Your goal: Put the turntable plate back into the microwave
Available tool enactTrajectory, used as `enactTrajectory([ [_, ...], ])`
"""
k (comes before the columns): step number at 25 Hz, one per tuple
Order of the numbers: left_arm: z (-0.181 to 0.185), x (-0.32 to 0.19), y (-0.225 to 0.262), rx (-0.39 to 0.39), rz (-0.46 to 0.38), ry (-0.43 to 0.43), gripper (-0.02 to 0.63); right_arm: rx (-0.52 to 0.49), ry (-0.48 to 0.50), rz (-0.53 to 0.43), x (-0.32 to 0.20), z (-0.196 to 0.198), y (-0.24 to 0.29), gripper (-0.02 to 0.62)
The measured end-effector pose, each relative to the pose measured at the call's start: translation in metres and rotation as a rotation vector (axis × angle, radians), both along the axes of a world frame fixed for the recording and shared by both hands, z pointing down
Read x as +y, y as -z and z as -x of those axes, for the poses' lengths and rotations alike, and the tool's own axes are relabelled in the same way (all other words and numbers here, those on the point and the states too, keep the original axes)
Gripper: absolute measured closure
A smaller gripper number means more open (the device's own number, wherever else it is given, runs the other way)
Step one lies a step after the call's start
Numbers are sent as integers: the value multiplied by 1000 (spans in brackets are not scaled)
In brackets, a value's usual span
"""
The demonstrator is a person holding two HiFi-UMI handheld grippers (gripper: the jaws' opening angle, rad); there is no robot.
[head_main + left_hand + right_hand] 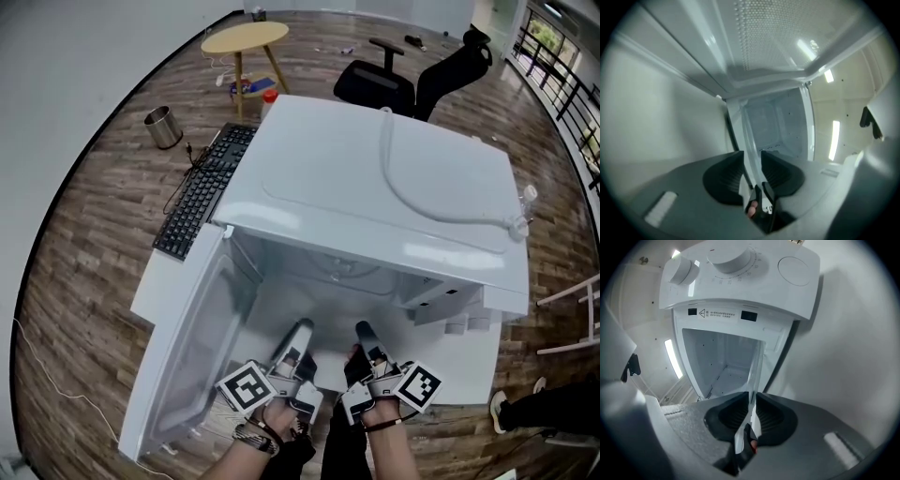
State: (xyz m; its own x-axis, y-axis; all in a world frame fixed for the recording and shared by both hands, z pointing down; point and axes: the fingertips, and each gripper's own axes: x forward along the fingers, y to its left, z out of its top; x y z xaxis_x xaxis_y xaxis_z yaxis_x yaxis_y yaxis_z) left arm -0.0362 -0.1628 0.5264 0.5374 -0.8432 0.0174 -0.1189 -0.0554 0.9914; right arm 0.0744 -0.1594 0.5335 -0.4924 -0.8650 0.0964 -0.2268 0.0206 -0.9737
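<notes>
My right tongs pinch the glass turntable plate, my left tongs stand loose around its rim, at the open microwave mouth just ahead; seating it remains, I'd judge.

My head camera looks steeply down from above the microwave, near its open front; the cameras riding my left gripper and right gripper sit low and close, facing level into its cavity, which both share.
</notes>
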Motion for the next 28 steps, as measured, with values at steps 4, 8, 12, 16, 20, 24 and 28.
enactTrajectory([
  [4,-3,7,-11,-47,3,-25,506,-2,-2,2,-1,-1,0,545],
  [8,-6,6,-5,-4,13,-16,515,-8,0,4,-1,-2,0,545],
  [12,-5,3,-8,-49,11,-26,517,-3,5,1,-2,-3,1,545],
  [16,-10,0,-7,-60,-2,-41,538,11,-2,10,-3,-5,0,545],
  [20,-8,-3,-9,-93,-8,-54,543,13,-7,16,-5,-6,0,545],
  [24,-12,-6,-3,-46,-3,-48,543,29,-4,15,-8,-6,1,545],
  [28,-12,-11,-5,-87,-12,-59,541,51,-2,21,-12,-7,1,543],
])
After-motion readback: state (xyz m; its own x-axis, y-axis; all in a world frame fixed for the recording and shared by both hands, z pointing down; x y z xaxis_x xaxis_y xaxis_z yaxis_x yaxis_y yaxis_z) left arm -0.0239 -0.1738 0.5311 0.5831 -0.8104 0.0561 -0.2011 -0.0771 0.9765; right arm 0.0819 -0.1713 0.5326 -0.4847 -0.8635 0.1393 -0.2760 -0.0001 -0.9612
